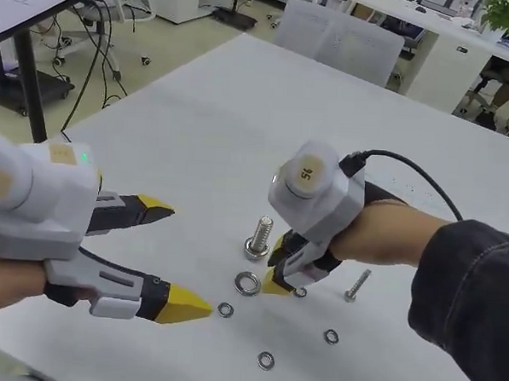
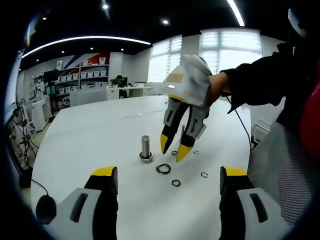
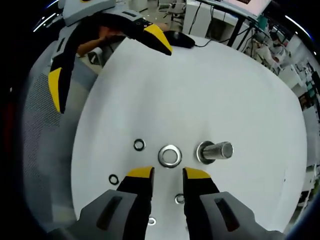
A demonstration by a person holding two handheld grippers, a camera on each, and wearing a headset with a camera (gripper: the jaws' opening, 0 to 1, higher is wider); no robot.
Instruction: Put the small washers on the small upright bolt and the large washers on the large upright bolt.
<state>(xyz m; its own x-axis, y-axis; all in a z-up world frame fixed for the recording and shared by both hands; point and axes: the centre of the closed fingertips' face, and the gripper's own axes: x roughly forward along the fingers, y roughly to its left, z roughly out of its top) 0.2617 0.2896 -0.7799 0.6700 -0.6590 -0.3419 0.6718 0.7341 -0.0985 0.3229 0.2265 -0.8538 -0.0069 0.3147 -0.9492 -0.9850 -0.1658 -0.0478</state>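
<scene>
Head view: the large bolt (image 1: 259,238) stands upright on the white desk (image 1: 241,113). The large washer (image 1: 248,283) lies flat just on the near side of the bolt, not on it. The right gripper (image 1: 274,273) angles down right beside the bolt, with its yellow tips just next to that washer. I can't tell from here whether they touch it. A few small washers (image 1: 225,309) are scattered further out on the near side of the bolt. The small bolt (image 1: 357,285) is off to the bolt's right, past the right gripper, and it looks tilted over rather than upright. The left gripper (image 1: 178,255) hangs well to the left of the bolt.

Left gripper view: the left gripper's (image 2: 168,172) jaws are spread wide with nothing in them. The large bolt (image 2: 145,149) sits ahead, with the large washer (image 2: 163,168) just beside its base. The right gripper (image 2: 175,148) comes down on the far side of that washer, jaws a bit apart. Small washers (image 2: 176,183) lie loose near the bolt.

Right gripper view: the right gripper's (image 3: 168,173) jaws have a modest gap and hold nothing. The large washer (image 3: 170,155) lies just past the tips, and the large bolt (image 3: 215,151) is right next to it. One small washer (image 3: 180,199) shows on the desk down in the gap between the jaws. The others (image 3: 139,145) lie on the washer's far side from the bolt. The left gripper (image 3: 107,65) hangs wide open, well away from the bolt.
</scene>
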